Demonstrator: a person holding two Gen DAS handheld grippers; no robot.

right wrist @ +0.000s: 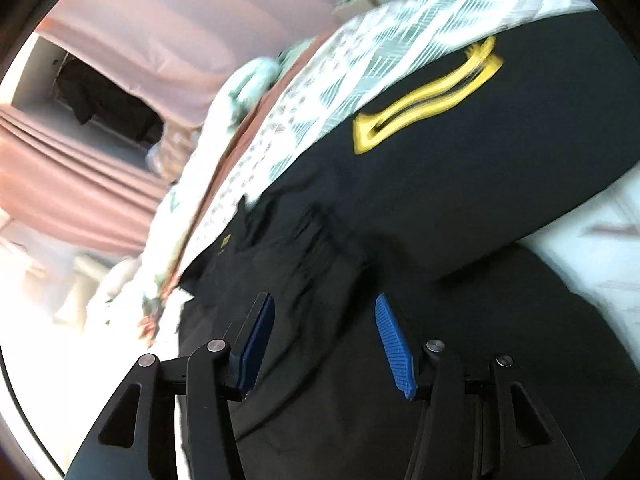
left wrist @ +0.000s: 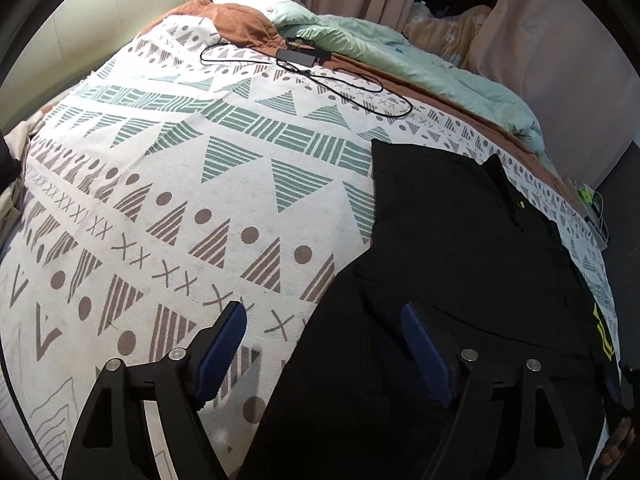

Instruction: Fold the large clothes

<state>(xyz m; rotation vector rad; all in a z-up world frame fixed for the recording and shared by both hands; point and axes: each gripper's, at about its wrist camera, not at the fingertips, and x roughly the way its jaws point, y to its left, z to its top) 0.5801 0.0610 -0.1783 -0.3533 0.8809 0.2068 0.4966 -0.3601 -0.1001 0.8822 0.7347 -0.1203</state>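
Black garment (left wrist: pixel 460 264) with a yellow emblem (right wrist: pixel 428 104) lies spread on the patterned bedspread (left wrist: pixel 180 184), toward the bed's right edge, as I hold both tools above it. My left tool (left wrist: pixel 324 320) hangs released, its blue pads apart, one over the bedspread and one over the garment's left border; nothing is between them. My right tool (right wrist: pixel 324 312) is likewise released, jaws wide, poised over dark cloth near the garment's bunched middle; that view is blurred, so I cannot tell whether the pads touch the fabric.

Folding looks barely under way, by my reading: the garment sits mostly flat, with what may be a collar point and a small gold detail (left wrist: pixel 521 203) toward the far side, and I see no clear crease or doubled layer, though black on black hides much. Still to come, I judge, are taking hold of an edge with each tool, bringing the sides over, and halving the length.

Farther up the bed a black charger and its looping cable (left wrist: pixel 308 68) lie well apart from the garment, beside a rumpled mint-green quilt (left wrist: pixel 400 52) and an orange-brown blanket (left wrist: pixel 244 24); pink curtains (right wrist: pixel 120 80) hang beyond.
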